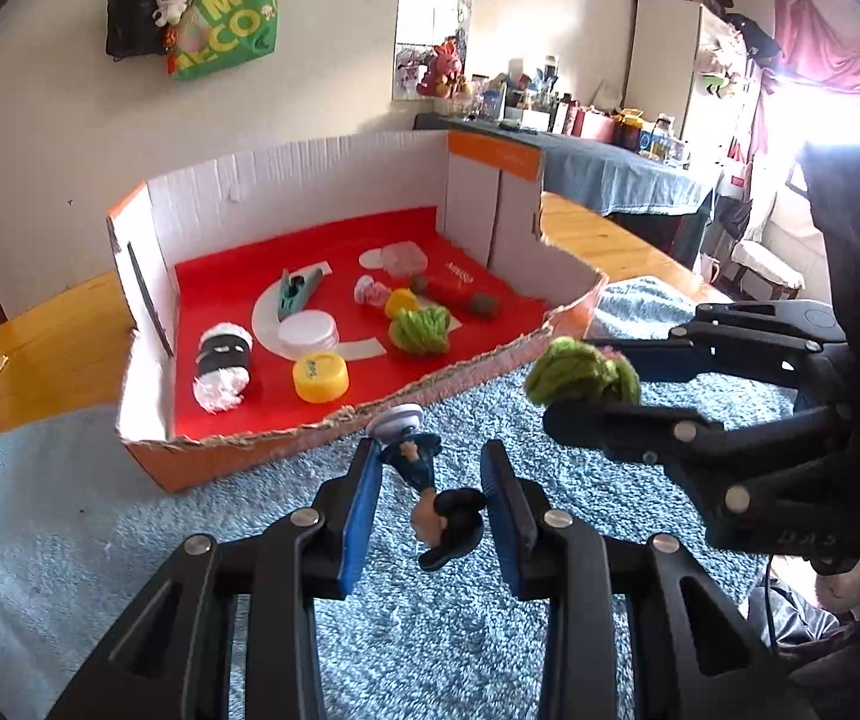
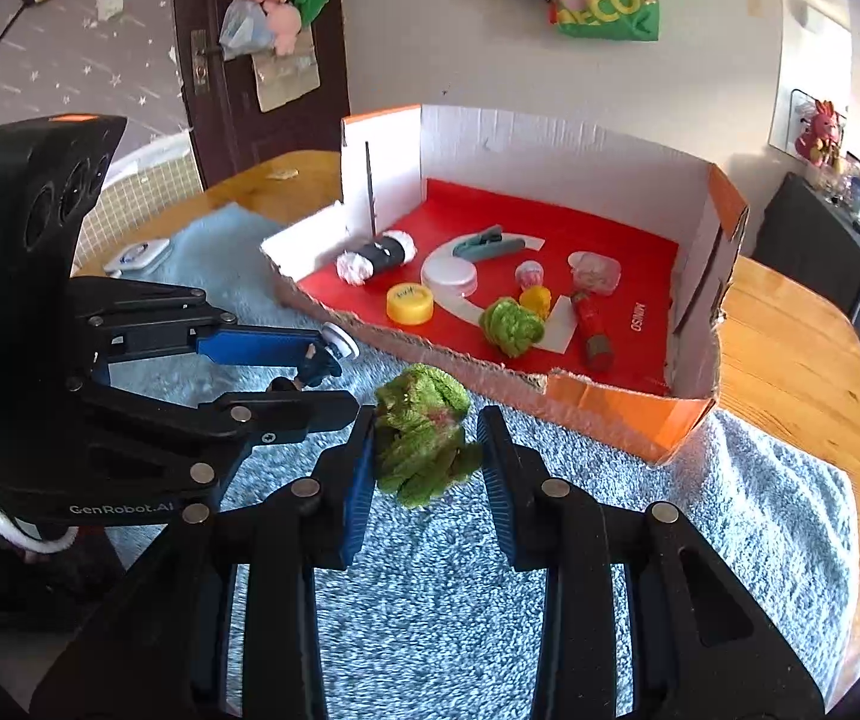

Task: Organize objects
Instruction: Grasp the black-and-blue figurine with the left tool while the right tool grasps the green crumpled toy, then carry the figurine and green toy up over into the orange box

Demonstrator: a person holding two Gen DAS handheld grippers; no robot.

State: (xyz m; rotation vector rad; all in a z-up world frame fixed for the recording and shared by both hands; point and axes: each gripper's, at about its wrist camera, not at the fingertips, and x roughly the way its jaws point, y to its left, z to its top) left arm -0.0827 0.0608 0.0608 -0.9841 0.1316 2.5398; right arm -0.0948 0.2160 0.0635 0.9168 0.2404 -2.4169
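both tongs are loaded. left gripper [image 1: 430,504] is narrow and clamped on a small figurine [image 1: 424,483], a blue-bodied toy with a dark head and a white round base; in the right wrist view it hangs between the pads, clear of the blue towel [image 1: 130,504]. right gripper [image 2: 427,456] is closed on a green yarn ball [image 2: 421,435], its blue pads pressing into both sides of the fluff.

the cardboard box [image 2: 550,138] sits just ahead on the wooden table [image 2: 802,348], its torn front edge low, and its red floor holds a second green yarn ball [image 2: 511,326], a yellow cap [image 2: 409,302] and other small bits (most of the sorting looks done).

this reads as the carry step: two items held, not yet over the box. the next move calls for bringing each gripper over the low front edge to a bare patch of red floor, then opening.
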